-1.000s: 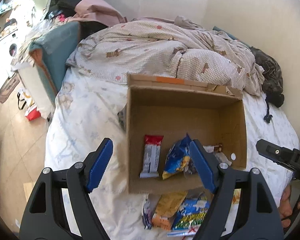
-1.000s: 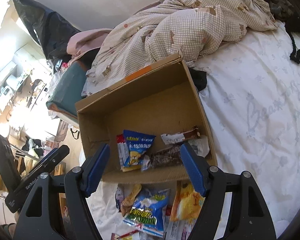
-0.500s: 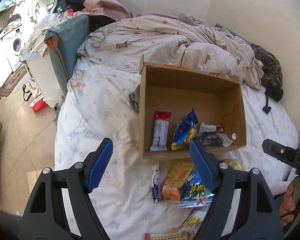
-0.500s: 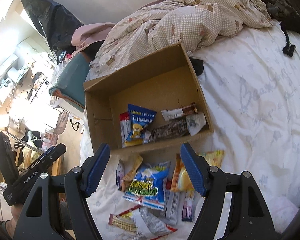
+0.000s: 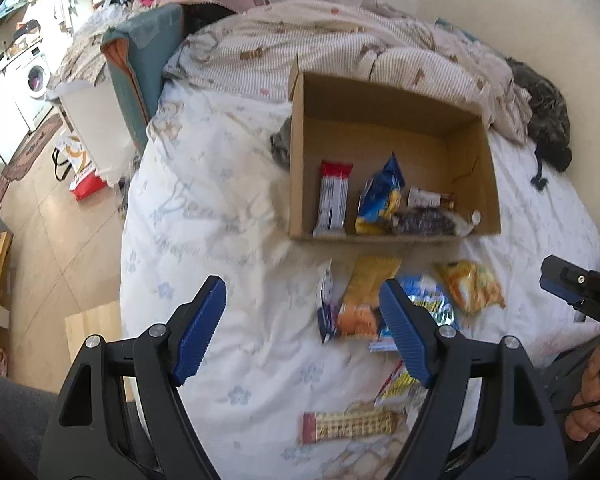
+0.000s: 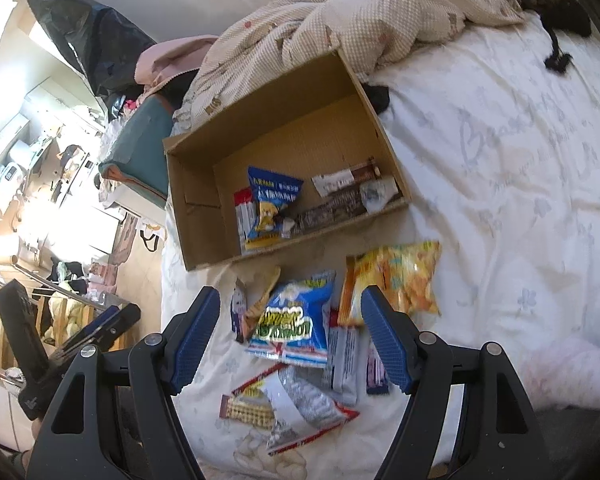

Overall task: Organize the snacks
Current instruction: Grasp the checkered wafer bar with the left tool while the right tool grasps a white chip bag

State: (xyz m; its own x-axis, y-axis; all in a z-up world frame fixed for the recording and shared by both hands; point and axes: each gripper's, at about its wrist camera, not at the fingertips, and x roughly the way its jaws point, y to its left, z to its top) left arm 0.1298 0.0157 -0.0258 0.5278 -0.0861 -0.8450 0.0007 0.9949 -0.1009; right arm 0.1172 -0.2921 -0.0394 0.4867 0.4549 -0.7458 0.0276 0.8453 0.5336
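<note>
Bed surface with box and loose snack packets

The bed (image 5: 228, 216) carries a white sheet with a faint floral print. A rumpled checked quilt (image 5: 340, 48) lies across the far end, with a dark garment (image 5: 548, 120) at the far right. An open cardboard box (image 5: 296, 160) rests on the sheet just near of the quilt. Near of the box, loose packets lie directly on the sheet: an orange packet (image 6: 396, 276) to the right, a blue packet (image 6: 292, 316) beside it, a tan packet (image 5: 364, 300) to the left, and a wafer bar (image 5: 348, 424) nearest of all.
</note>
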